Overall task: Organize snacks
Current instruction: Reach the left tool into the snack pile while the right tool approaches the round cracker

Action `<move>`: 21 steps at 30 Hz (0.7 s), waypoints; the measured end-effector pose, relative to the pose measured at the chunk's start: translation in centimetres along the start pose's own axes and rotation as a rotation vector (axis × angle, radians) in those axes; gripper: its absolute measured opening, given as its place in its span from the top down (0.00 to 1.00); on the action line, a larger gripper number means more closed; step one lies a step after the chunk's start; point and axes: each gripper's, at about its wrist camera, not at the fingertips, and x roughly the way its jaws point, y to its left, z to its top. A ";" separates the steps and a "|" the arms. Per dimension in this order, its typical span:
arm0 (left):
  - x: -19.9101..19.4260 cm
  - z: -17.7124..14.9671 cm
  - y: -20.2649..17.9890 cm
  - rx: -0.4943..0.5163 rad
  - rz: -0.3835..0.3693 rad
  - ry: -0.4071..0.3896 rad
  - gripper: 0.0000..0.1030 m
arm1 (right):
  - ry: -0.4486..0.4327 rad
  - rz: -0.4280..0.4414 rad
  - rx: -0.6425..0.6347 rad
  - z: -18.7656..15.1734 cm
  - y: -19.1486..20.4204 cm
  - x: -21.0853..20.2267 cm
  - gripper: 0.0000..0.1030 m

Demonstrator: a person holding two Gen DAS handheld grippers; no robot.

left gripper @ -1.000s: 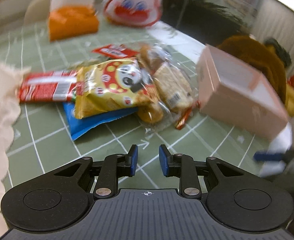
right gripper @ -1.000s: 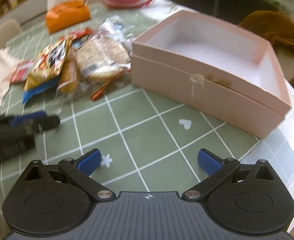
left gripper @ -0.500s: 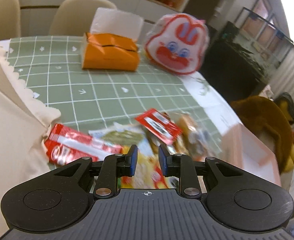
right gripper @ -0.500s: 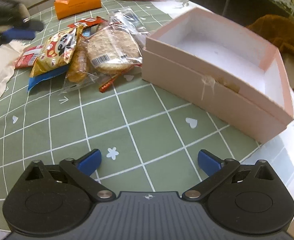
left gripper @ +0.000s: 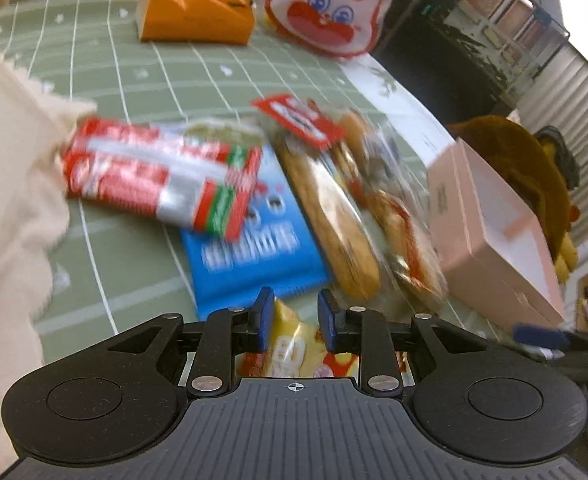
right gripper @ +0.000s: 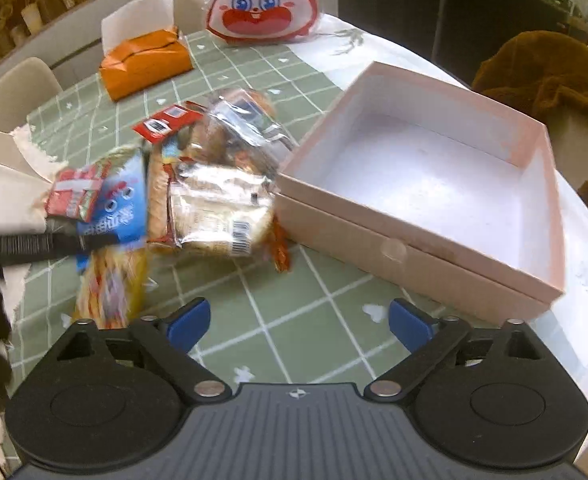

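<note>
My left gripper is shut on a yellow snack bag, whose top edge fills the narrow gap between the blue pads. In the right wrist view the bag hangs blurred under that gripper. Beyond it lie a blue bag, red-and-white packs, a wrapped bread stick and a small red packet. To the right stands the open, empty pink box. My right gripper hovers over the green cloth in front of the box, its jaws wide but closing, nothing between them.
An orange tissue box and a rabbit-faced bag stand at the table's far side. A brown plush throw sits past the box. Cream cloth covers the left edge. Pale chairs line the back.
The left gripper swung over the snack pile; the yellow bag came off the blue bag and now sits between its jaws. The right gripper rose and its jaws narrowed slightly.
</note>
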 end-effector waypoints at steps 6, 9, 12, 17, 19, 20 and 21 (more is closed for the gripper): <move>-1.0 -1.4 0.1 -0.016 -0.023 0.025 0.73 | 0.005 0.089 0.085 2.0 1.4 1.1 0.13; -1.8 -1.5 -0.1 -0.015 -0.003 0.003 0.73 | 0.002 0.095 0.160 3.3 1.4 2.3 0.12; -2.6 -2.0 -0.7 -0.011 0.002 -0.012 0.73 | 0.052 0.102 0.220 4.4 0.9 4.4 0.12; -3.0 -2.2 -1.3 0.004 0.042 0.006 0.73 | 0.064 0.138 0.248 4.5 0.6 6.2 0.12; -3.4 -2.5 -1.4 0.008 0.081 0.005 0.73 | 0.057 0.156 0.249 4.5 0.6 6.1 0.20; -3.6 -2.7 -1.3 0.007 0.098 -0.001 0.73 | 0.057 0.162 0.238 4.4 0.6 5.9 0.24; -3.8 -2.9 -1.2 -0.001 0.113 -0.007 0.73 | 0.057 0.164 0.219 4.4 0.7 5.5 0.29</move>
